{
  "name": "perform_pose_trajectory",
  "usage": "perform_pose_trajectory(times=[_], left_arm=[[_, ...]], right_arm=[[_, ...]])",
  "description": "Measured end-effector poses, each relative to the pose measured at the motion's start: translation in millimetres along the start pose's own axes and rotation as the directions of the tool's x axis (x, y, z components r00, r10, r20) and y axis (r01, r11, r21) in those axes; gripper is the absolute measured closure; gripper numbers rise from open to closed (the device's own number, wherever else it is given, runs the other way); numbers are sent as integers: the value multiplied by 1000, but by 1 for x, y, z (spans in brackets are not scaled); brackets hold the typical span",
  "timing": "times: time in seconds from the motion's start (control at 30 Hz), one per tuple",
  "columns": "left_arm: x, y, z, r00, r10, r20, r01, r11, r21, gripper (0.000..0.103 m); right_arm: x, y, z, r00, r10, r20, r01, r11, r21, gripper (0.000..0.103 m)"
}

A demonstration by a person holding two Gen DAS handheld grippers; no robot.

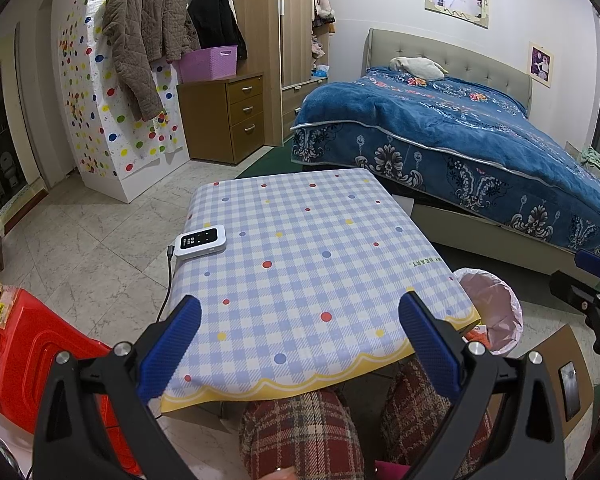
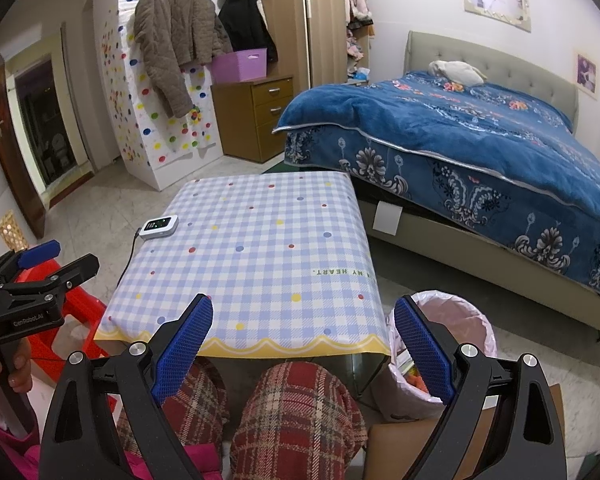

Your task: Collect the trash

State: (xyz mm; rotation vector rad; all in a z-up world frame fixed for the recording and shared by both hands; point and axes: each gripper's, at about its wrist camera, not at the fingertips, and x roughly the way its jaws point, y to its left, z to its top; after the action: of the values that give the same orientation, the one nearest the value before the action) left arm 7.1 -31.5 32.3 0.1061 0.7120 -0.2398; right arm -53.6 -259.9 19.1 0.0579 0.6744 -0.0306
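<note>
A trash bin with a pink liner (image 2: 452, 320) stands on the floor at the table's right front corner, with colourful scraps inside; it also shows in the left wrist view (image 1: 496, 312). My left gripper (image 1: 300, 316) is open and empty over the front edge of the checked table (image 1: 300, 240). My right gripper (image 2: 304, 320) is open and empty, between the table's front edge (image 2: 260, 240) and the bin. No loose trash shows on the table top.
A white device (image 1: 201, 241) with a cable lies at the table's left edge. A red plastic stool (image 1: 32, 364) stands left, a cardboard box (image 2: 404, 452) at lower right, a bed (image 1: 460, 128) behind. The person's plaid-trousered knees (image 2: 296, 416) are under the table's front.
</note>
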Motion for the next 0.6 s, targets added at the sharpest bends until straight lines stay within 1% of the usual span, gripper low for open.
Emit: perform_pose_trajectory(times=[0.47,0.6], left_arm=[[0,1,0,1000,2,0,-2,1000,-5,7],[0,2,3,1000,15,12,-15,1000,1,7]], right_arm=[[0,1,1,1000,-1,-3,1,1000,1,12],[1,1,0,1000,0,-6,0,1000,1,12]])
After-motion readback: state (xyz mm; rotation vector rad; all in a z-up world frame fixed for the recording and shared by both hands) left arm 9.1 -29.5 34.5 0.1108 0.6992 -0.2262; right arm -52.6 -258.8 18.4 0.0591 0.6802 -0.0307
